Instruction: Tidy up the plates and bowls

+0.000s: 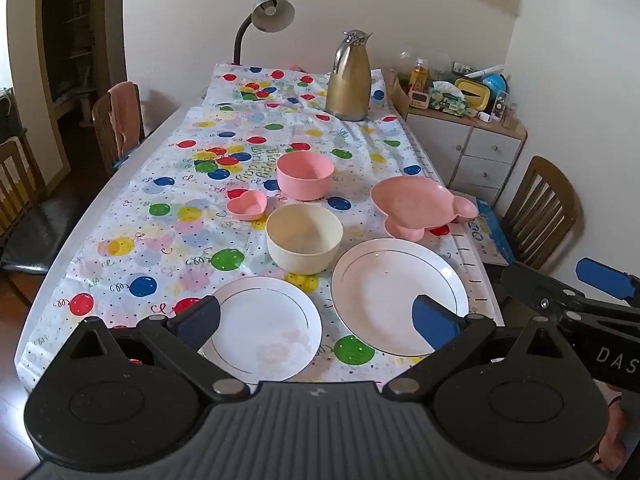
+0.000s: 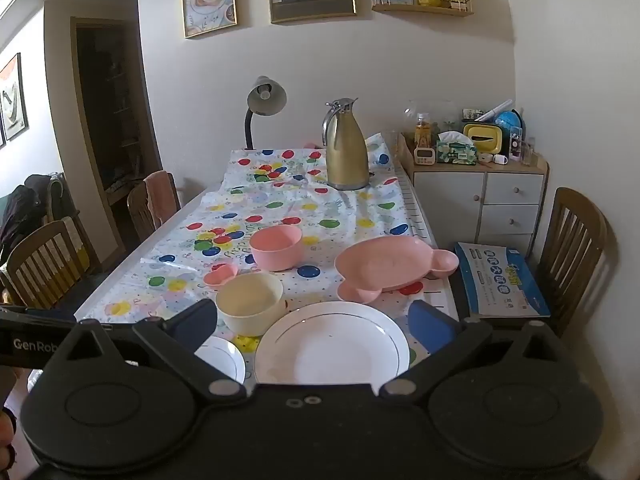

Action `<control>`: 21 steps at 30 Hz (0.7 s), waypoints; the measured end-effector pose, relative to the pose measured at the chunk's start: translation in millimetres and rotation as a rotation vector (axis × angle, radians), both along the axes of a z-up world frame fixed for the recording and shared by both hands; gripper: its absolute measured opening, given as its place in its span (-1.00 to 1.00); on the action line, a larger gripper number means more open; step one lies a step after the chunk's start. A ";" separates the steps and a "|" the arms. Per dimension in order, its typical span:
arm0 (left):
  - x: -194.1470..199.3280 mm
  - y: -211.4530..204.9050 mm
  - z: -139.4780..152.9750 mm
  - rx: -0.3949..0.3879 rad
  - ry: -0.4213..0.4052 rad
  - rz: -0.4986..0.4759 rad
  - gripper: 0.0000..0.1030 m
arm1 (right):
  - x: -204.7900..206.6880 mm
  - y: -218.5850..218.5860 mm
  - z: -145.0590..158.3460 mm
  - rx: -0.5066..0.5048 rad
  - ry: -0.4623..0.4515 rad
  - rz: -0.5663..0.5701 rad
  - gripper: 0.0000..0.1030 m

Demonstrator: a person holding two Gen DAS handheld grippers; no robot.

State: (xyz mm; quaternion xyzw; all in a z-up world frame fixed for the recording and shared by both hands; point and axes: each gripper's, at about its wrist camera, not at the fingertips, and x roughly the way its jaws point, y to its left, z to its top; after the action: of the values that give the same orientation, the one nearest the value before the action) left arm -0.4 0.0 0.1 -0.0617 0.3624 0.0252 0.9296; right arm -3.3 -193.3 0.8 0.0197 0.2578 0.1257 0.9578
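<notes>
Lettering is sparse: "DAS" shows in white on the arm of my right tongs [image 2: 314, 322] where it juts into the left wrist view, and "GenRob", cut off by the tongs body, shows on the arm of my left tongs [image 1: 316, 320] at the left edge of the right wrist view. On the balloon-print tablecloth [image 1: 160, 236] I can make out "happy birthday", upside down from where I stand, just beside the pink bowl [image 1: 305, 176]. A blue and white booklet [image 2: 502, 280] lies at the right end of the surface [image 1: 60, 280]; its printing is too small to read.

Both my tongs are spread wide and grasp nothing. The left ones hover over the small white plate [image 1: 264, 328], the right ones over the large white plate [image 2: 332, 344]; I touch neither. The two plates lie side by side at the near edge, apart from each other. Just behind them stands the cream bowl [image 1: 304, 242], and past it the pink bowl. A small pink heart-shaped dish [image 1: 247, 205] sits to the left of the cream bowl. A pink plate with two ear-like lobes [image 1: 416, 206] lies to the right, behind the large plate.

Farther back stands a gold jug with a silver lid [image 1: 349, 80], and a grey desk lamp [image 1: 268, 14] rises at the far end.
</notes>
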 end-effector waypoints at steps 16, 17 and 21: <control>-11.0 -10.4 10.2 0.003 -0.028 0.012 0.99 | -5.7 -11.6 4.8 0.021 -0.027 0.009 0.99; -11.5 -10.4 11.0 0.004 -0.029 0.013 0.99 | -7.3 -12.5 6.2 0.022 -0.029 0.012 0.99; -12.8 -8.7 11.3 0.007 -0.035 0.018 0.99 | -8.4 -13.4 5.4 0.026 -0.029 0.014 0.99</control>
State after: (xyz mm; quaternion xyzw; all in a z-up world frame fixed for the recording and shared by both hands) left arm -13.2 -8.7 11.4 -0.0621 0.3455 0.0340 0.9357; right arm -11.7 -206.7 6.2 0.0284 0.2423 0.1359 0.9602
